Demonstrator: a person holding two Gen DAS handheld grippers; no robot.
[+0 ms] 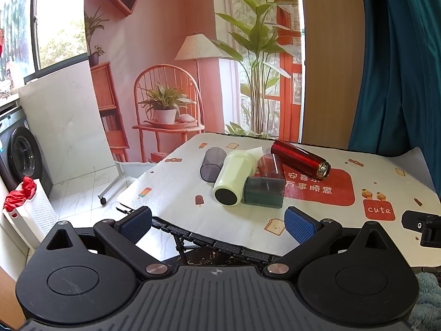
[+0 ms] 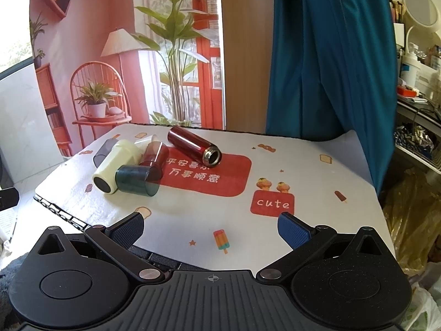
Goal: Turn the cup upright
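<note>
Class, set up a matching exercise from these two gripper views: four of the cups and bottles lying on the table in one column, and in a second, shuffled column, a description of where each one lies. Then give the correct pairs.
Things
1. red metallic bottle
2. pale green cup
3. dark teal cup
4. grey translucent cup

Descriptions
A. on its side, dark base toward the cameras
B. farthest left of the group
C. lying across the red panel of the mat, metal mouth toward the cameras
D. nearest the grippers, beside the pale green cup

Pairs: 1-C, 2-A, 3-D, 4-B
</note>
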